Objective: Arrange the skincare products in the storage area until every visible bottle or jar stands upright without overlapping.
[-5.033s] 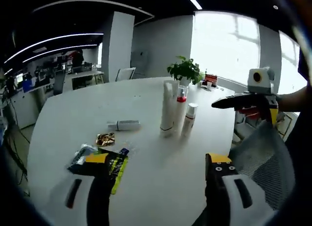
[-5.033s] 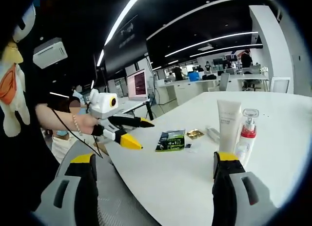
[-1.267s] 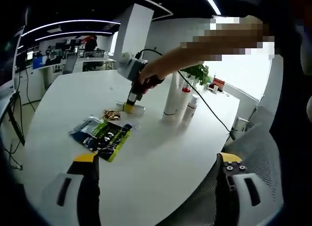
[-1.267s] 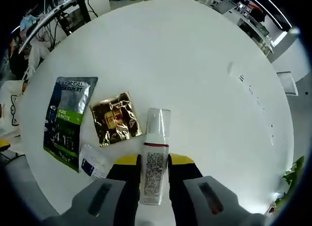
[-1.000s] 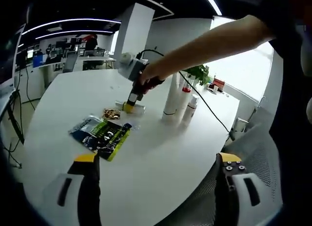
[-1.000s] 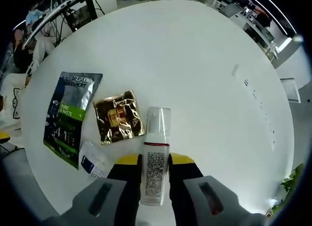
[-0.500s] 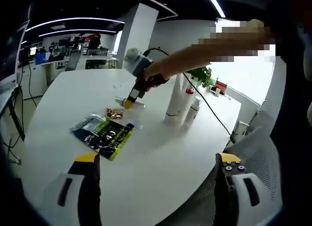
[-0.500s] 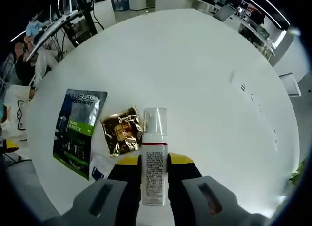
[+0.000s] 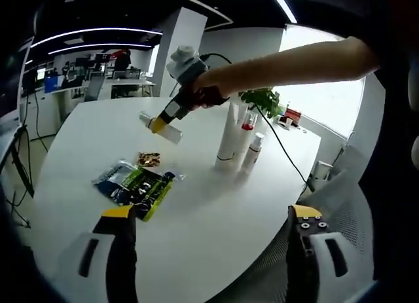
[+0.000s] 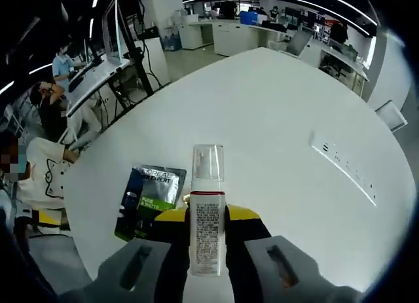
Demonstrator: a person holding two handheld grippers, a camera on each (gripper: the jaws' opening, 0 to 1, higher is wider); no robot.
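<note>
Above the table [image 9: 216,205], gripper [image 10: 207,214] grips bottle [image 10: 207,224] (cap forward).

The left gripper view looks from low at the near edge of the round white table [image 9: 196,211], facing across it toward a bright window wall, its own jaws rising wide apart at the bottom. The right gripper view looks from above and close, down along its jaws toward the white table [image 10: 281,139] and the office desks beyond. Both views share the tabletop, the green and black sachet [image 9: 139,185] [image 10: 149,197], and the clear-capped white pump bottle [image 9: 159,127] [image 10: 207,211], seen far off in one, very near in the other.
</note>
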